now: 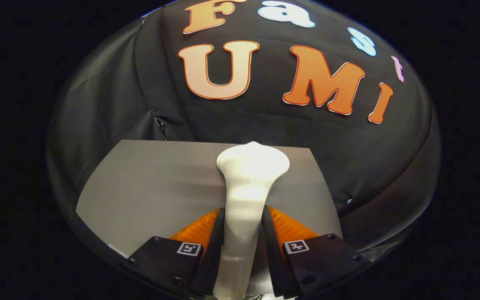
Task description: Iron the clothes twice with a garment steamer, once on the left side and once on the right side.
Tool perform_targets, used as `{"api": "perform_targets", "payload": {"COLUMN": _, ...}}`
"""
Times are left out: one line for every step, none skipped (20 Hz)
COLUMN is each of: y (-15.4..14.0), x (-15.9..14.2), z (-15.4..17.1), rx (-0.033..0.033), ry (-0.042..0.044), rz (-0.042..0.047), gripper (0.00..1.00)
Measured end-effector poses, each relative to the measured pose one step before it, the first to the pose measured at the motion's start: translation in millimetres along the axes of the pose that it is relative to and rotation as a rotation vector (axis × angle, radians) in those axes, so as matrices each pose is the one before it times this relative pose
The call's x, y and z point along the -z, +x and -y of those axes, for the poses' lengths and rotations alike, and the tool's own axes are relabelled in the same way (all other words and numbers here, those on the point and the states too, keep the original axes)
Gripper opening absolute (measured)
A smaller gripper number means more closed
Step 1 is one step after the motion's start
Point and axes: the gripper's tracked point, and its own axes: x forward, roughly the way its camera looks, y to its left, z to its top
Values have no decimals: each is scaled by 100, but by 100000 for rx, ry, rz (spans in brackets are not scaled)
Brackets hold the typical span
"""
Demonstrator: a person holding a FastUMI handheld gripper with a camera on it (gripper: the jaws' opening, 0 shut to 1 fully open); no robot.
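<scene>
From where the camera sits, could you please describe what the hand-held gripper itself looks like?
The hand-held gripper has two fingers with ribbed surfaces, each rising from a dark, angular base block fastened with small screws. Each block carries a square black-and-white marker on top. No cable is visible on it.

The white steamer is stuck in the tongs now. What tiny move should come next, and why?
Probably carry the steamer forward and down toward the grey surface. The tongs are shut on its handle, one finger on each side, and its wide head points beyond them over that surface. I cannot tell whether the grey sheet is the clothing itself, so go slowly.
</scene>
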Motion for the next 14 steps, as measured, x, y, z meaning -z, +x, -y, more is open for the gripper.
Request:
{"api": "perform_targets", "payload": {"y": -78, "x": -55, "z": -16, "rx": -185, "ry": 754, "rz": 100, "gripper": 59}}
{"api": "perform_targets", "payload": {"y": -388, "x": 160, "z": 87, "rx": -12, "ry": 728, "rz": -397, "gripper": 56}}
{"api": "perform_targets", "payload": {"y": 198, "x": 136, "z": -72, "rx": -197, "ry": 717, "rz": -37, "gripper": 54}}
{"api": "perform_targets", "payload": {"y": -48, "x": -92, "z": -216, "rx": -1208, "ry": 749, "rz": 140, "gripper": 52}}
{"api": "perform_targets", "payload": {"y": -18, "x": 170, "z": -371, "rx": -1380, "ry": 1124, "rz": -300, "gripper": 51}}
{"api": "perform_targets", "payload": {"y": -653, "x": 354, "z": -96, "rx": -1444, "ry": -438, "rz": -319, "gripper": 48}}
{"api": "perform_targets", "payload": {"y": -89, "x": -441, "z": -347, "rx": -1230, "ry": 1010, "rz": 2821, "gripper": 45}}
{"api": "perform_targets", "payload": {"y": -133, "x": -242, "z": -14, "rx": -263, "ry": -747, "rz": 982, "gripper": 44}}
{"api": "perform_targets", "payload": {"y": -540, "x": -454, "z": -36, "rx": 333, "ry": -821, "rz": 1095, "gripper": 44}}
{"api": "perform_targets", "payload": {"y": -559, "x": -208, "z": 6, "rx": 167, "ry": -230, "rz": 1048, "gripper": 44}}
{"api": "perform_targets", "payload": {"y": -525, "x": -134, "z": -94, "rx": -438, "ry": -115, "rz": 954, "gripper": 44}}
{"api": "perform_targets", "payload": {"y": -658, "x": -376, "z": 25, "rx": -421, "ry": 193, "rz": 1334, "gripper": 44}}
{"api": "perform_targets", "payload": {"y": -625, "x": -319, "z": 63, "rx": -171, "ry": -49, "rz": 1655, "gripper": 44}}
{"api": "perform_targets", "payload": {"y": -761, "x": -336, "z": 167, "rx": -8, "ry": 400, "rz": 1580, "gripper": 44}}
